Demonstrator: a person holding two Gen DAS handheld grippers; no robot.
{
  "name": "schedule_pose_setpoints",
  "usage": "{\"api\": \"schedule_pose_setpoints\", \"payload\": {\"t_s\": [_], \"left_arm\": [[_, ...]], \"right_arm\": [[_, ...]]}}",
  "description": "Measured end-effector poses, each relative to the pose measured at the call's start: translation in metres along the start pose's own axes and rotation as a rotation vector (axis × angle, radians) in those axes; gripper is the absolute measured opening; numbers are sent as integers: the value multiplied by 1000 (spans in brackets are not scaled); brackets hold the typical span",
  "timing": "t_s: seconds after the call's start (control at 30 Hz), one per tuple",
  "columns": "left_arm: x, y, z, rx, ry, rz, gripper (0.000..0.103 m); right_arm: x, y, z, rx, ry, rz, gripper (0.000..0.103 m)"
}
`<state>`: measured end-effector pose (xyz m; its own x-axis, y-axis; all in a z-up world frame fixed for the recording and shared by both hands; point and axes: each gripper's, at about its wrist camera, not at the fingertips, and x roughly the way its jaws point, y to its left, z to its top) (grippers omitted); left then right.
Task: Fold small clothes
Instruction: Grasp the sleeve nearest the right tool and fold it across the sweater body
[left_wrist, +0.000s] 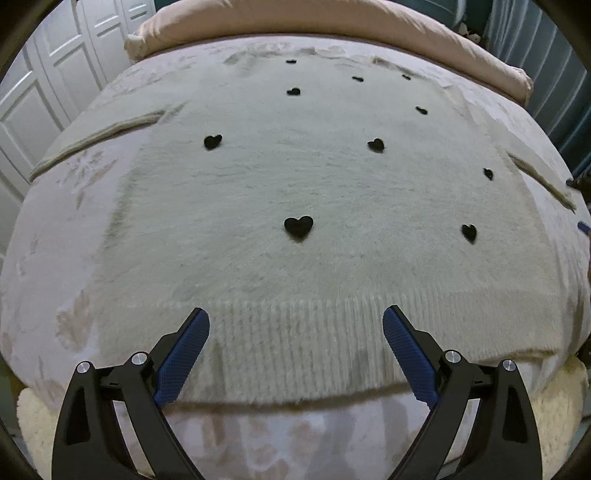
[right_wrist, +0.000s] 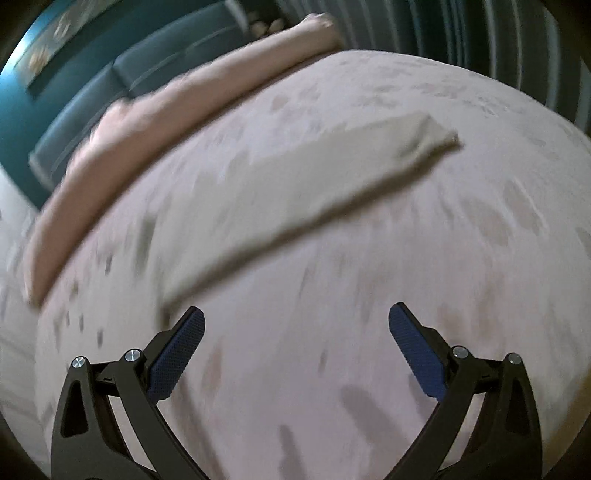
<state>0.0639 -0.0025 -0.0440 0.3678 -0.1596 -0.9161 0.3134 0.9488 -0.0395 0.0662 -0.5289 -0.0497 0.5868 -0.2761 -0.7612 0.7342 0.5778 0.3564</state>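
Note:
A cream fuzzy sweater (left_wrist: 295, 184) dotted with small black hearts lies flat on the bed, ribbed hem (left_wrist: 295, 347) nearest me and both sleeves spread sideways. My left gripper (left_wrist: 295, 317) hovers open just above the hem, nothing between its blue pads. In the blurred right wrist view, one sleeve (right_wrist: 314, 181) of the sweater stretches diagonally over the bedcover. My right gripper (right_wrist: 297, 314) stands open over bare bedcover, short of the sleeve, holding nothing.
The bed has a pale pink patterned cover (left_wrist: 55, 229) and a rolled pink duvet (left_wrist: 332, 22) at its far end. White panelled doors (left_wrist: 44, 85) stand left. A teal headboard (right_wrist: 110, 81) and striped curtain (right_wrist: 480, 33) lie beyond the bed.

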Motion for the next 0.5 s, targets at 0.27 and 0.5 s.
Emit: {"api": "schedule_pose_setpoints", "payload": {"t_s": [0.27,0.5], "left_arm": [[22,-9,17,-41,-19,-44,93],[33,-14,37,-10,15,-79,93]], "right_arm": [[74,-54,72,208,-45,-110,98],[101,-35,105,296,-88,-42,12]]}}
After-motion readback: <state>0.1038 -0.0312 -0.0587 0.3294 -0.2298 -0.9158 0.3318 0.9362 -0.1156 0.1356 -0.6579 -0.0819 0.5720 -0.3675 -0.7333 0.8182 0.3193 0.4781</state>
